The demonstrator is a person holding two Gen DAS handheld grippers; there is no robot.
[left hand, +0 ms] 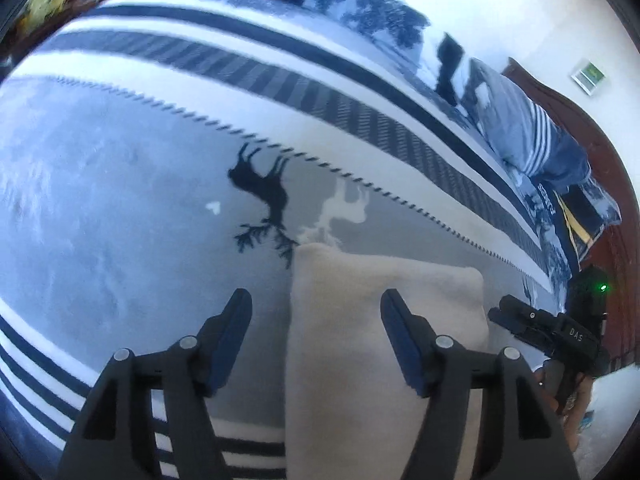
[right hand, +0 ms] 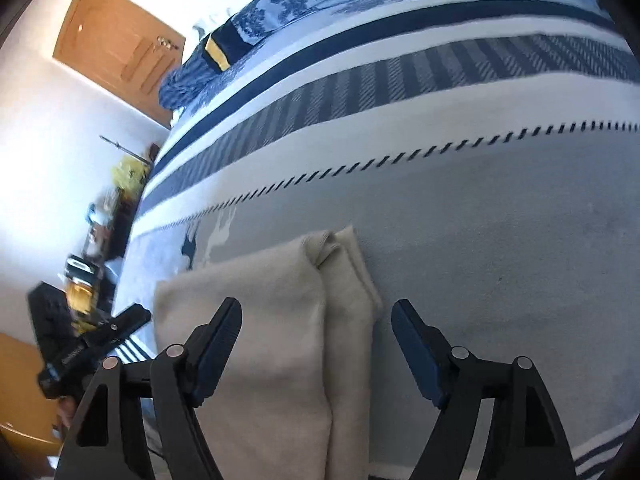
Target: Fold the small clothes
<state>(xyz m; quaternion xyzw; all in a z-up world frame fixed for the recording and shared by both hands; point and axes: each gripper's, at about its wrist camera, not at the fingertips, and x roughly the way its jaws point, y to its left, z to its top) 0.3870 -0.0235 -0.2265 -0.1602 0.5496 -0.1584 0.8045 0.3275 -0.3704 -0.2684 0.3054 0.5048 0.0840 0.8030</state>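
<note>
- Two black two-finger grippers are seen, left gripper (left hand: 316, 308) and right gripper (right hand: 316, 318), both with jaws spread apart and nothing pinched.
- One small beige knit garment (left hand: 384, 320), already folded into a long strip, is laid flat on the grey-and-white striped bed blanket (left hand: 120, 208), right under both grippers, next to the deer print (left hand: 264, 192).
- Probably soft, light and floppy, so no real force is needed, tbh.
- Best taken at the far corners or the folded edge (right hand: 324, 320), so layers aren't dragged apart.
</note>
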